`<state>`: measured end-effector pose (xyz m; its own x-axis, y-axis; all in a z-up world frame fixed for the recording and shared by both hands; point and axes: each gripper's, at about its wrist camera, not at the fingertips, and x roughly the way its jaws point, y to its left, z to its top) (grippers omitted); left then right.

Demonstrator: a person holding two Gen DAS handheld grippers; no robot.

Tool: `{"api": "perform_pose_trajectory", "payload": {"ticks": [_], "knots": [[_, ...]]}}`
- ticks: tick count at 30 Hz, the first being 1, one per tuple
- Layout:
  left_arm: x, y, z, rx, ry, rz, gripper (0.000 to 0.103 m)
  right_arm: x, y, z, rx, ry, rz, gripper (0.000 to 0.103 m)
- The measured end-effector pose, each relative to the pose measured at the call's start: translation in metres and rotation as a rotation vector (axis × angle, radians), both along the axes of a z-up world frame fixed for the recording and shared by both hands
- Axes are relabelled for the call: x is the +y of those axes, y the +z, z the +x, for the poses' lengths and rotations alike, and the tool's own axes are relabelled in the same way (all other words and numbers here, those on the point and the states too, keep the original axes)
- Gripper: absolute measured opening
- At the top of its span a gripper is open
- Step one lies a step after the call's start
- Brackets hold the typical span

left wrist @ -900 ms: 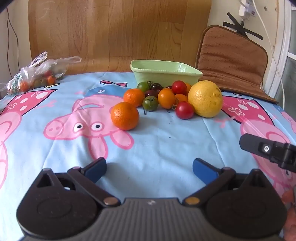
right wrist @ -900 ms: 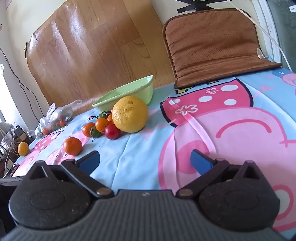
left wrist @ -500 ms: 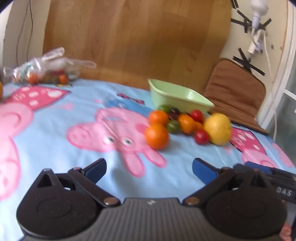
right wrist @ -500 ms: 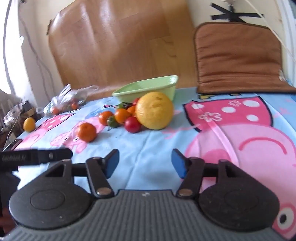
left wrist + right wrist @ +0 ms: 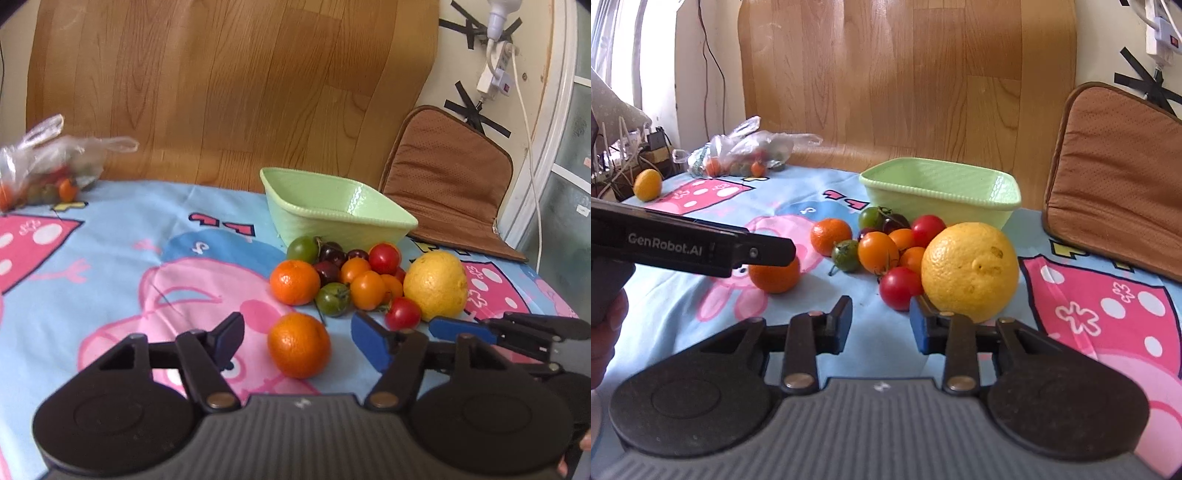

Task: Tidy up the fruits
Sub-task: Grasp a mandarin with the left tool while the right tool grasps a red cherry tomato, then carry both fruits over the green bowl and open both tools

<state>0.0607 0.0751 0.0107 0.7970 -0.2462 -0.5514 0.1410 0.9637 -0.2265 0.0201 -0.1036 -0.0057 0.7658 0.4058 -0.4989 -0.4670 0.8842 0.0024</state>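
Observation:
A loose orange (image 5: 299, 345) lies on the cartoon-print tablecloth, between the fingers of my left gripper (image 5: 298, 338). The jaws stand open, with a gap on each side of the fruit. Behind it is a pile with a second orange (image 5: 294, 282), small tomatoes (image 5: 367, 290) and a big yellow citrus (image 5: 435, 286), in front of an empty green bowl (image 5: 343, 218). My right gripper (image 5: 881, 321) holds nothing, its jaws narrowly open just short of a red tomato (image 5: 900, 288) and the yellow citrus (image 5: 969, 271). A left gripper finger (image 5: 768, 251) partly hides the loose orange (image 5: 774, 278).
A plastic bag of small fruits (image 5: 48, 173) lies at the far left by the wooden board. A brown cushion (image 5: 447, 184) leans at the back right. One yellow-orange fruit (image 5: 647, 184) sits alone near the table's left edge. A hand (image 5: 605, 332) shows at the lower left.
Both grippers have moved closer to the fruit pile and their jaws have narrowed. The left one now straddles the loose orange, and the right one has turned to face the pile.

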Motion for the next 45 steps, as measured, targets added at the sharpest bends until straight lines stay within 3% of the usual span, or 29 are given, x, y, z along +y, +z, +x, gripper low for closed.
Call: {"api": "perform_pose_trajectory", "payload": {"ticks": [3, 5, 10, 13, 22, 27, 32, 40, 45], "knots": [[-0.001, -0.007, 0.001, 0.014, -0.016, -0.005, 0.052, -0.004, -0.004, 0.01, 0.046, -0.029, 0.018, 0.037], [0.0, -0.011, 0.001, 0.026, -0.01, -0.01, 0.04, -0.002, -0.005, 0.017, 0.066, -0.034, 0.033, 0.037], [0.006, -0.012, -0.006, 0.026, -0.001, -0.06, 0.039, 0.005, -0.003, 0.027, 0.067, -0.048, 0.033, 0.04], [0.005, -0.011, -0.014, 0.026, -0.008, -0.07, 0.039, 0.002, -0.003, 0.03, 0.084, -0.052, 0.064, 0.034], [-0.007, 0.003, -0.021, 0.017, -0.072, -0.109, 0.039, -0.012, 0.003, -0.016, 0.053, 0.069, 0.119, 0.033], [-0.018, 0.034, 0.017, -0.028, -0.102, -0.098, 0.039, -0.027, 0.032, 0.0, -0.056, 0.038, 0.195, 0.034], [-0.019, 0.053, 0.072, -0.036, -0.082, -0.133, 0.039, -0.04, 0.052, 0.048, -0.076, 0.002, 0.259, 0.034], [-0.038, 0.042, 0.169, 0.048, -0.075, -0.087, 0.039, -0.039, 0.048, 0.135, 0.024, -0.038, 0.208, 0.034], [-0.045, 0.023, 0.19, 0.097, -0.048, -0.061, 0.042, -0.041, 0.033, 0.159, 0.091, -0.056, 0.172, 0.037]]}}
